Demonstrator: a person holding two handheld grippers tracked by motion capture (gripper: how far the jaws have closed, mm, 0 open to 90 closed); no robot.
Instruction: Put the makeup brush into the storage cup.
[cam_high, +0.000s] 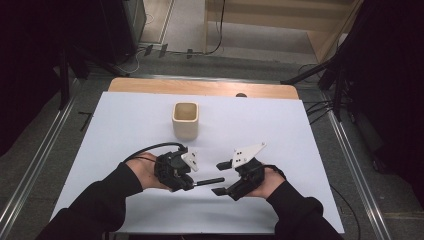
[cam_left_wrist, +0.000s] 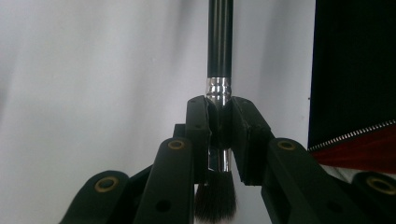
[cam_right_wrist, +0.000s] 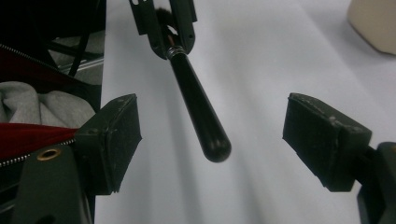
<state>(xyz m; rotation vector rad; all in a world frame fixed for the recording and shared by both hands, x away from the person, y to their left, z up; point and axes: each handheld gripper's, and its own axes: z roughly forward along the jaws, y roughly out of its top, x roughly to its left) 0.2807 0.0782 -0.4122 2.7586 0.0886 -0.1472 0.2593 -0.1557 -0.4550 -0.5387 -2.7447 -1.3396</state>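
Left hand-held gripper (cam_high: 192, 183) is clamped tight on the brush (cam_left_wrist: 219, 56), pads pinching the silver ferrule, bristles tucked back behind the jaws. In the high view the brush (cam_high: 210, 181) sticks out level to the right, above the near middle of the surface (cam_high: 300, 150). Right hand-held gripper (cam_high: 220, 178) sits just across from it, jaws spread wide and holding nothing; in the right gripper view the rounded handle end (cam_right_wrist: 212, 147) hangs between the two pads (cam_right_wrist: 116, 135), touching neither.

This looks like a hand-over, or a joint carry, shaping up. To do it well, the right one should slide further along the handle so the pads bite on the thick part, not the rounded tip, which could squirt out. Keep the handle centred between the pads, close squarely, and let the left one stay firm until the grip is sure.

Beyond them, the cup (cam_high: 185, 120) stands upright at the far middle, well apart, mouth open.
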